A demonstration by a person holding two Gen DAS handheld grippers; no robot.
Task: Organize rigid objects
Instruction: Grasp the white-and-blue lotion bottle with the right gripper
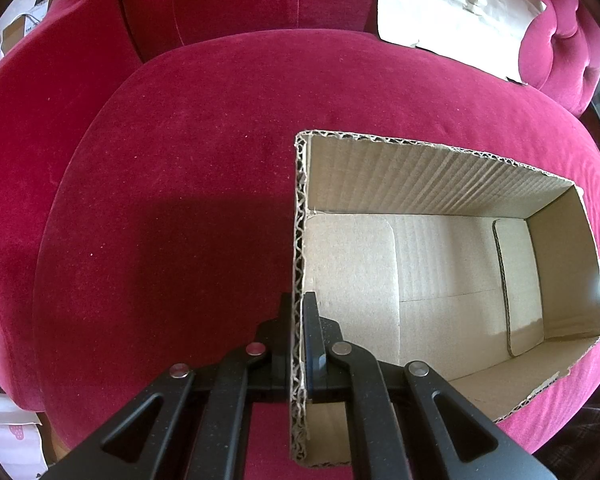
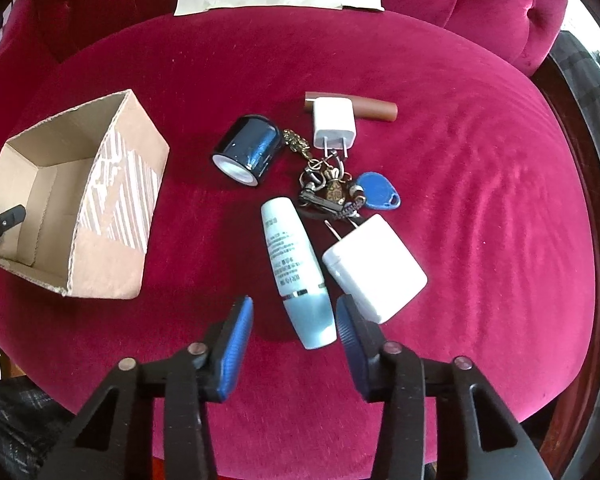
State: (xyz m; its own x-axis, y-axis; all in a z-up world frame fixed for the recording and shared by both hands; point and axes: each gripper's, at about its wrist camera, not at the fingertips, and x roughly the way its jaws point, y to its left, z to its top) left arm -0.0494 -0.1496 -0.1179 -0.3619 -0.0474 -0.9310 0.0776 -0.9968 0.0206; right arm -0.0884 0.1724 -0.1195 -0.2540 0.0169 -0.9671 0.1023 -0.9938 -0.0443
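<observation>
While bottle [image 2: 296, 276] lies between right gripper [image 2: 294, 320] fingertips.

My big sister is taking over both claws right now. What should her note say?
Left claw: shut on the cardboard box, pinching its near wall to steady it.
Right claw: open and empty, hanging over the cap end of the white and pale blue bottle.
All on the red velvet seat cushion: the bottle, a big white charger, a small white charger, a bunch of keys with a blue tag, a dark blue jar on its side, a brown tube.
Done: nothing, the box is empty.
Left: probably grab the bottle first, then box the rest.
</observation>
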